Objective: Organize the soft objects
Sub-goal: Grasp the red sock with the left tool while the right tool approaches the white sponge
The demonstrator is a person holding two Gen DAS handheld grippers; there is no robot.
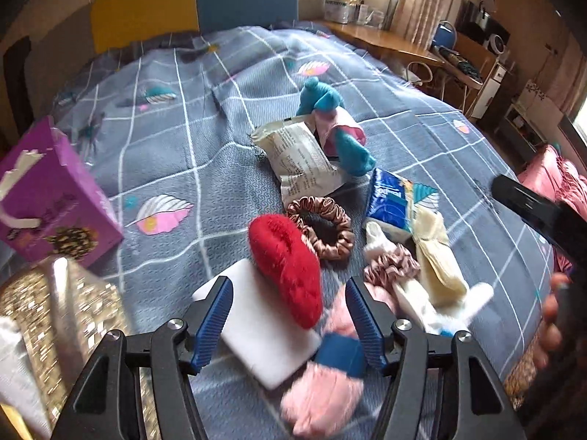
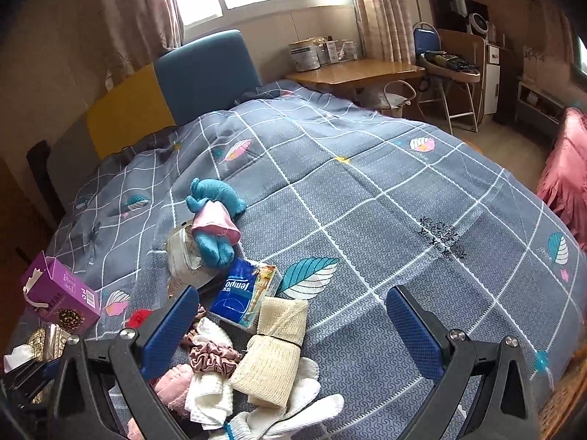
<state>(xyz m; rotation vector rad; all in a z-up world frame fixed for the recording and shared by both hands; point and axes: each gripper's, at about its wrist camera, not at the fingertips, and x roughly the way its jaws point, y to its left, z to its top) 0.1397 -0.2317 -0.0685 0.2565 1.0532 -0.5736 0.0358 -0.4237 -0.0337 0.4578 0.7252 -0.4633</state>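
Note:
Soft things lie in a heap on the grey checked bedspread (image 1: 422, 139). In the left wrist view my left gripper (image 1: 290, 304) is open, its jaws on either side of a red fuzzy pad (image 1: 286, 267) lying on a white sponge block (image 1: 264, 341). A brown satin scrunchie (image 1: 323, 227), a pink one (image 1: 392, 267), a cream mesh roll (image 1: 436, 256), a pink-and-blue fluffy piece (image 1: 323, 392) and a blue plush toy (image 1: 330, 124) lie around. In the right wrist view my right gripper (image 2: 293, 315) is open above the cream roll (image 2: 275, 359), white glove (image 2: 293, 418) and pink scrunchie (image 2: 212, 361).
A purple box (image 1: 51, 198) and a glittery gold tissue box (image 1: 55, 311) stand at the left. A white packet (image 1: 304, 157) and a blue tissue pack (image 2: 238, 297) lie mid-heap. A headboard (image 2: 205, 69), desk (image 2: 352, 71) and chair (image 2: 451, 69) stand beyond the bed.

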